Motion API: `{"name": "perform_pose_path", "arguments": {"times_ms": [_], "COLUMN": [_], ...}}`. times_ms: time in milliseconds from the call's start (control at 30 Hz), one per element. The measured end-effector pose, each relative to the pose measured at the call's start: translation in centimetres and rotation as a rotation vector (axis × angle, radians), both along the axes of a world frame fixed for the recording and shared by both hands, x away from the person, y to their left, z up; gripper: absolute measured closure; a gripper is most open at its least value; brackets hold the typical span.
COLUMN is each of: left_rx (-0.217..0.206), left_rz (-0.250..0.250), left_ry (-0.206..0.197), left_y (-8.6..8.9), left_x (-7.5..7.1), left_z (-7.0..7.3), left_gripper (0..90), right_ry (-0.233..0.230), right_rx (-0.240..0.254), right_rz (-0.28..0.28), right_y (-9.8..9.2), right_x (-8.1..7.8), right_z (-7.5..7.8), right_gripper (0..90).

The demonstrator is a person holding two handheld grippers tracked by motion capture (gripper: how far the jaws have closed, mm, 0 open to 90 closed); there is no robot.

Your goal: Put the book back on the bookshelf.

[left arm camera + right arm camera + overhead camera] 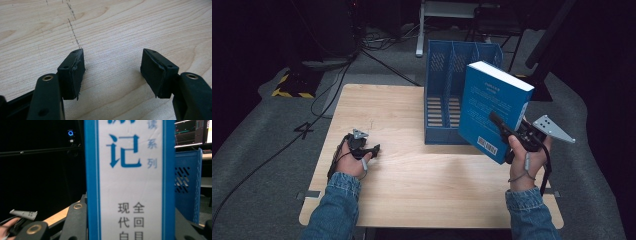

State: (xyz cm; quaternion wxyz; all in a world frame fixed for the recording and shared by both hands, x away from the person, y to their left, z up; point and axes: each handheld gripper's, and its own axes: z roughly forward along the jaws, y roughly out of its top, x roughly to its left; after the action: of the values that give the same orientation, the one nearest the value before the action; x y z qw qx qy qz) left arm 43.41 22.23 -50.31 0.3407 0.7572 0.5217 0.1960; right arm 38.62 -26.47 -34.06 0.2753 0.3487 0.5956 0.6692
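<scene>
Right gripper [512, 136]: its jaws were clamped on the blue book [493, 107], one jaw on each cover, as the right gripper view showed.
Blue book: it was held in the air, clear of the worktop [412, 180], tilted, with its white page edges turned up and its back cover with a barcode facing the person in the high view.
Spine [130, 182]: white with blue characters and blue borders, it stood upright between the right jaws and rose well above them.
File holder [452, 95]: a blue slotted rack standing on the worktop, just behind and beside the gripped book; in the right gripper view its perforated wall [187, 187] showed beyond the jaw on that view's right.
Left gripper [364, 148]: it rested low on the worktop, well apart from the book and the rack.
Left jaws: spread wide and released, with bare wood between the two black pads [72, 72].
Pencil-like marks [73, 35]: a thin dotted line ran on the wood just ahead of the pad on that view's left.
Person: denim sleeves [337, 200] came in from the near edge, one hand on each gripper.
</scene>
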Motion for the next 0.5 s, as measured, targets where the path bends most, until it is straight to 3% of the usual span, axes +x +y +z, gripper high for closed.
{"name": "perform_pose_path", "arguments": {"times_ms": [100,233,500], "left_rx": [0.000,0.035,0.034], "left_rz": [0.001,-0.008,-0.004], "left_ry": [0.000,-0.004,-0.002], "left_y": [-0.1,-0.3,-0.4], "left_x": [0.0,-0.1,-0.1], "left_z": [0.0,0.0,0.0], "left_gripper": [36.2,34.0,33.0], "right_ry": [-0.006,-0.001,0.020], "right_rx": [0.004,0.014,0.007], "right_rz": [-0.004,-0.008,-0.018], "right_y": [0.2,0.8,2.0], "right_x": [0.6,1.7,4.2], "right_z": [0.4,1.1,1.7], "right_gripper": [62.0,61.9,61.9]}}
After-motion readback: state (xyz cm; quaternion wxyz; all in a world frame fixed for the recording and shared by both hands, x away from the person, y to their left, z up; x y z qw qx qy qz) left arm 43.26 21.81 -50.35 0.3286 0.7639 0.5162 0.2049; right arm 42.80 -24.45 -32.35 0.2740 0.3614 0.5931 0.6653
